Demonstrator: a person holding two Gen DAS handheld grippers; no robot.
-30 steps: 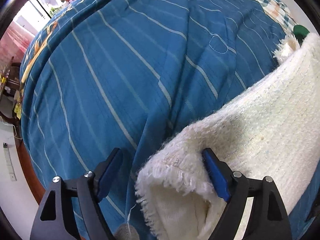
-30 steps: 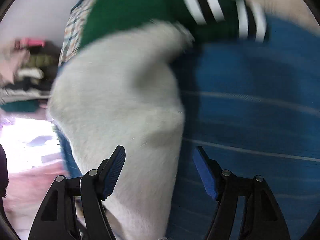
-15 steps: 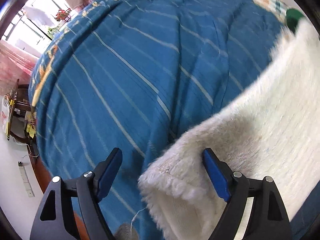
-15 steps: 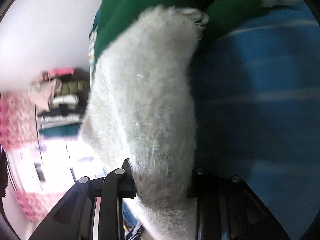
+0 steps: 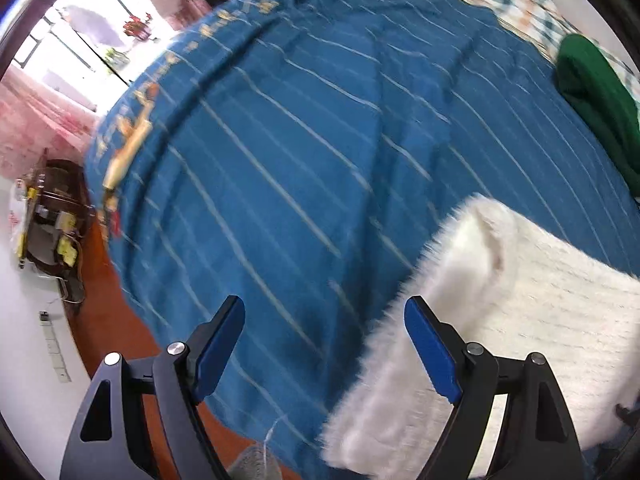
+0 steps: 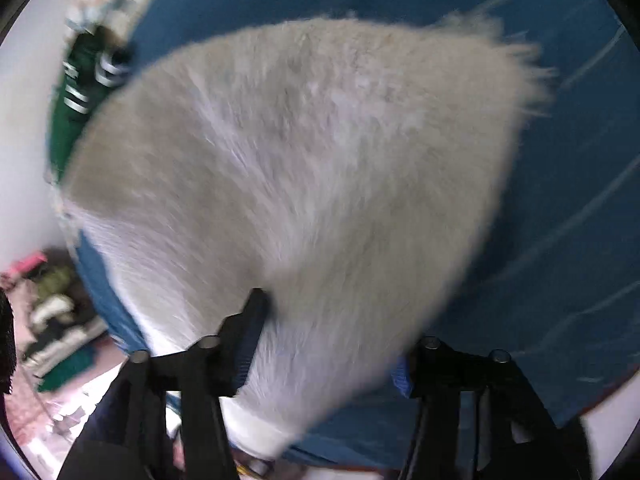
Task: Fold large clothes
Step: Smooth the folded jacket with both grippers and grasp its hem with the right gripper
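Left wrist view first: the left gripper (image 5: 324, 344) has its two black fingers with blue pads spread wide apart, and nothing sits between them but the blue bedspread with thin pale stripes (image 5: 304, 152). The fluffy cream-white knitted garment (image 5: 500, 312) lies on that bedspread to the right. Its furry near edge runs just behind the right-hand pad, while the left-hand pad is well clear of it. The pile is long and shaggy along the edge, and a flatter ribbed knit shows further right. A dark green garment (image 5: 592, 92) is bunched at the far right edge of the bed, beside a checked cloth (image 5: 516, 4). Brown wooden furniture (image 5: 52, 216) stands at the left, beyond the bed.

Over to the right wrist view, which is blurred: the right gripper (image 6: 328, 344) has the same white garment (image 6: 304, 168) filling the gap between its fingers. The left finger presses into the fur; the right pad is mostly hidden behind it, so the jaws look clamped on the fabric. The shaggy cloth fans out ahead over the striped blue bedspread (image 6: 568, 208). The green garment with white stripes (image 6: 80, 92) lies at the far left.
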